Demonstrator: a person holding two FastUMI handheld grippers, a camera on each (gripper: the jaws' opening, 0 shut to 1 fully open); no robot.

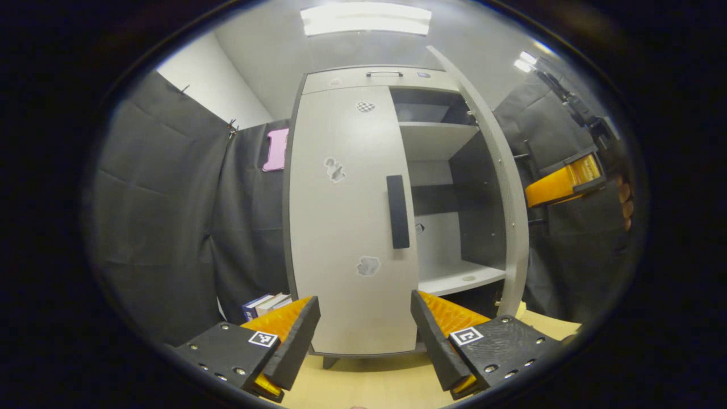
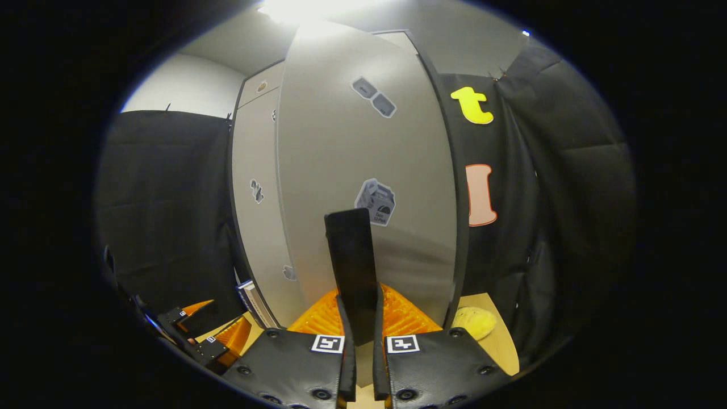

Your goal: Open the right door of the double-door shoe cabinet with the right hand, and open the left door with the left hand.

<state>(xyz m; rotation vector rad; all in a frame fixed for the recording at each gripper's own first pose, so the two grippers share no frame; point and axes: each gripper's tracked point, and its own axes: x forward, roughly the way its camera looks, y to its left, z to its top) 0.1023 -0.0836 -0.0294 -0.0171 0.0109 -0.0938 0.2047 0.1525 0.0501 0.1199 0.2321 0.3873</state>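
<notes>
gripping the right door's handle (image 2: 353, 267), right gripper (image 2: 360, 318) has that door (image 1: 500, 170) swung out; left gripper (image 1: 363, 335) open w/ fingers spread, facing closed left door (image 1: 341, 227).

Cabinet doors (image 1: 346, 227) pale grey – handle (image 1: 398, 211) black; checkered sticker (image 1: 366, 106) black-white; floor (image 1: 363, 380) light wood.

Black cloth (image 1: 159, 187) hangs in folds along the booth sides, clipped at its upper corners. White wall (image 1: 210, 85) and ceiling above. Ceiling light panel (image 1: 366, 18) glows, far, top centre. Pale wood floor (image 1: 369, 380) near. Books (image 1: 266, 304) stand low left, by the cloth.
</notes>
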